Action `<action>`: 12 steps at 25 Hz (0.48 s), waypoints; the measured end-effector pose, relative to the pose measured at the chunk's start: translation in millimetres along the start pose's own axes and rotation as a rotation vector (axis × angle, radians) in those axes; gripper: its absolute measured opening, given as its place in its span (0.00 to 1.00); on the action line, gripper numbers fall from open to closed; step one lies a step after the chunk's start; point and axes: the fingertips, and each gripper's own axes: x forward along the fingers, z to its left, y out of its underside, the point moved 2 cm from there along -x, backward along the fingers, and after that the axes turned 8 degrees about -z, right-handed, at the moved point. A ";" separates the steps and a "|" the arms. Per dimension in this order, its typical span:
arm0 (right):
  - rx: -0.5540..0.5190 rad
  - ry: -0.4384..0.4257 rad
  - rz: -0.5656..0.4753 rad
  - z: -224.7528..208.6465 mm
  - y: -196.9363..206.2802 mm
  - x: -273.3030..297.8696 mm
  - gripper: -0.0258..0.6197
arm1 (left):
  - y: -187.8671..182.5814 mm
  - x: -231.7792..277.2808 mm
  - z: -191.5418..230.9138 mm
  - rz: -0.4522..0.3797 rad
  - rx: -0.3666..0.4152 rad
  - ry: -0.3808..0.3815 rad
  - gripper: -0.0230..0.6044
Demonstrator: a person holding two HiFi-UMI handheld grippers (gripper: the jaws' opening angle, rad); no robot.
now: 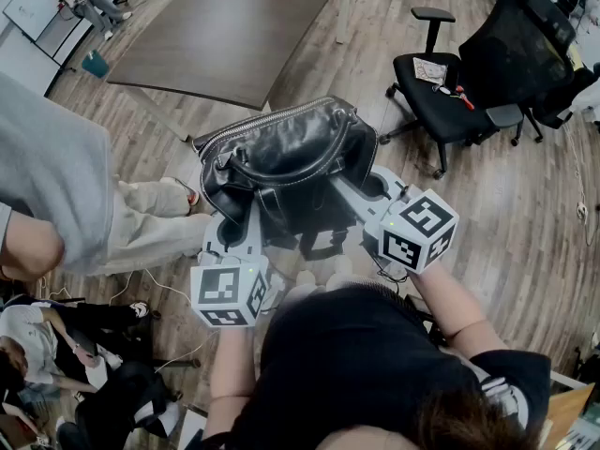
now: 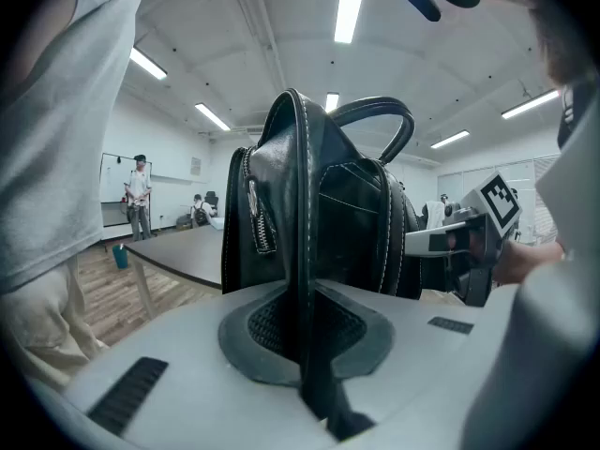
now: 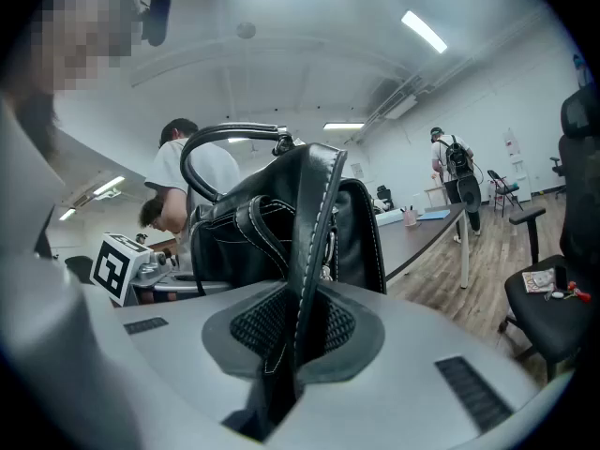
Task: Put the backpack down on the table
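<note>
A black leather backpack [image 1: 281, 153] with a silver zip hangs in the air between my two grippers, above the wood floor and short of the dark table [image 1: 225, 36]. My left gripper [image 1: 228, 225] is shut on a black strap [image 2: 302, 279] at the bag's left side. My right gripper [image 1: 361, 187] is shut on another stitched strap [image 3: 309, 251] at the bag's right side. In both gripper views the strap runs straight down between the pressed pads. The bag's top handle [image 3: 230, 143] arches upright.
A person in grey top and light trousers [image 1: 66, 195] stands close at the left. A black office chair [image 1: 487, 73] stands at the right. The table's near edge and white leg [image 1: 159, 115] lie just beyond the bag. People sit on the floor at lower left.
</note>
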 end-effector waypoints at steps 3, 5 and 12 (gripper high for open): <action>0.016 0.002 0.002 -5.6 4.0 0.0 0.13 | 4.5 3.9 -1.5 0.007 -0.005 0.000 0.10; 0.022 0.001 0.003 -11.0 5.2 -1.2 0.13 | 6.1 8.5 -4.0 0.009 -0.005 -0.003 0.10; 0.029 -0.014 0.007 -25.4 1.5 0.3 0.13 | 4.6 23.0 -7.7 0.017 -0.005 -0.019 0.10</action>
